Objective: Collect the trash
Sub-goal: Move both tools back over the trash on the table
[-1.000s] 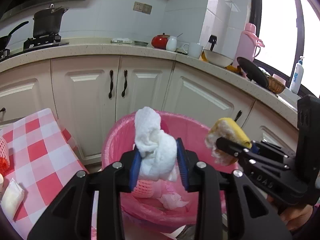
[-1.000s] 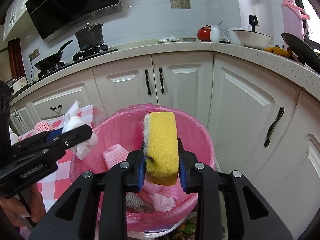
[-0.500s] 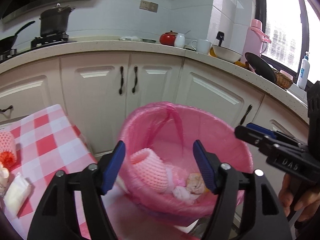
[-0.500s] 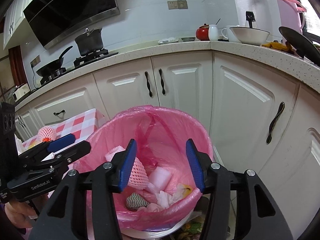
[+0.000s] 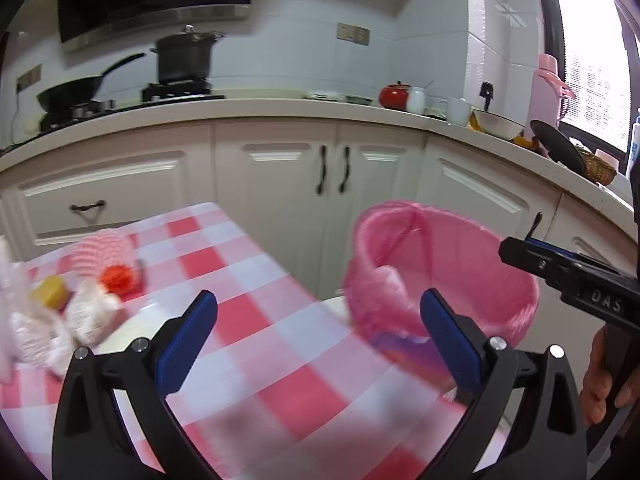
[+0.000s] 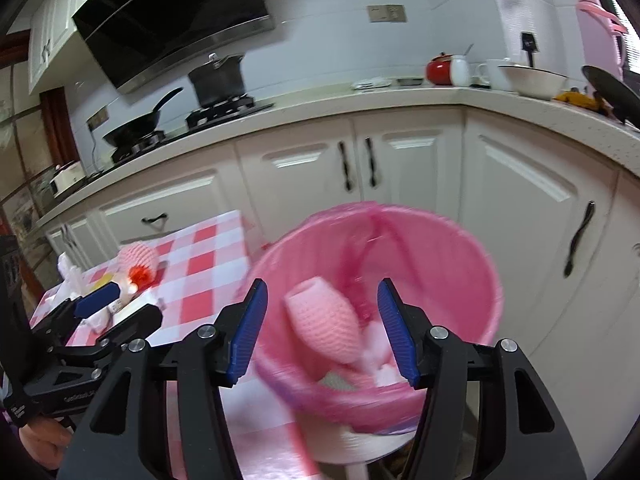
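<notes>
Left wrist view: red-and-white checked tablecloth (image 5: 256, 320) under the camera, blurred by motion. At its far left, a heap of leftover trash (image 5: 76, 300): pink foam fruit net (image 5: 102, 250), something orange-red (image 5: 118, 280), a yellow lump (image 5: 52, 296), white crumpled wrappers, too smeared to name more closely. Just off the table's right edge, round bin lined with a pink plastic bag (image 5: 440, 276); contents barely readable from here, only a pale pink shape inside. Behind, white cabinet doors, a counter with black wok (image 5: 80, 90) and black lidded pot (image 5: 186, 56) on the hob. Left gripper (image 5: 318, 328) spread wide, jaws just opened further, nothing between the blue pads, table and bin rim seen through the gap. Right gripper (image 5: 520, 250) cut off at the right edge, only a black finger and a hand below it showing.

Right wrist view: same pink-lined bin (image 6: 472, 272) straight ahead, blurred; inside, a pink foam net sleeve (image 6: 324, 320), white scraps, a grey patterned piece half hidden. Checked table (image 6: 200, 256) at left with the remaining trash (image 6: 132, 272), partly masked by the left gripper (image 6: 116, 304). Right gripper (image 6: 322, 328) moderately open, jaws just parted further, empty, over the bin.
</notes>
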Demonstrator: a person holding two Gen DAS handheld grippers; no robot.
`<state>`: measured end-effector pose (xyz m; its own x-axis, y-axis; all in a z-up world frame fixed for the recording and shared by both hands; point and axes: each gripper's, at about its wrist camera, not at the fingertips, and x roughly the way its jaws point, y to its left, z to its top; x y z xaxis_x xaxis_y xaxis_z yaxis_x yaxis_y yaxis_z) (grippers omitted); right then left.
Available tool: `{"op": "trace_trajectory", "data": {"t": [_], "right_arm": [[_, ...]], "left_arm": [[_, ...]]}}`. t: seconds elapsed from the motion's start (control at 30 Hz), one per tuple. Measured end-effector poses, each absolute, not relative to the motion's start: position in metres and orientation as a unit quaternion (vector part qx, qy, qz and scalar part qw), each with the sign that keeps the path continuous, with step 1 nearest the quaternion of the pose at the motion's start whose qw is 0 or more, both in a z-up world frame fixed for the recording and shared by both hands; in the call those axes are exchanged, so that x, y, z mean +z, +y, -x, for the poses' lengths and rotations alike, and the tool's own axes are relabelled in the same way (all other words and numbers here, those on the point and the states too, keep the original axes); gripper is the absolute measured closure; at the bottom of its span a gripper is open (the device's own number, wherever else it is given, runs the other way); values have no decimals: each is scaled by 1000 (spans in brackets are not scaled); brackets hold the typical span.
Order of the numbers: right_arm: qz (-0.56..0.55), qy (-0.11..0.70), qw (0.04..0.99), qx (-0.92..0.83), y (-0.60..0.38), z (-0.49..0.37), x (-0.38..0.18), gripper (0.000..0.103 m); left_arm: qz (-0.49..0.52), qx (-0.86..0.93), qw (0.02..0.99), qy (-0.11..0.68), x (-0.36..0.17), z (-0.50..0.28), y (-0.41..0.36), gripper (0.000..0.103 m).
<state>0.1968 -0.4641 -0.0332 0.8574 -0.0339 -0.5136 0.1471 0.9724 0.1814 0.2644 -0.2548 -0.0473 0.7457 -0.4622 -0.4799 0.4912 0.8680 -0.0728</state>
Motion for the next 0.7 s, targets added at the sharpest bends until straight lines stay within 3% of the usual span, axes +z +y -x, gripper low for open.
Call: {"op": "trace_trajectory", "data": {"t": [0.7], "right_arm": [[-72,292,953,46,-306,-215,-46,43]], "left_arm": [[-17,-110,965,237,-56,-195,-71,5]]}}
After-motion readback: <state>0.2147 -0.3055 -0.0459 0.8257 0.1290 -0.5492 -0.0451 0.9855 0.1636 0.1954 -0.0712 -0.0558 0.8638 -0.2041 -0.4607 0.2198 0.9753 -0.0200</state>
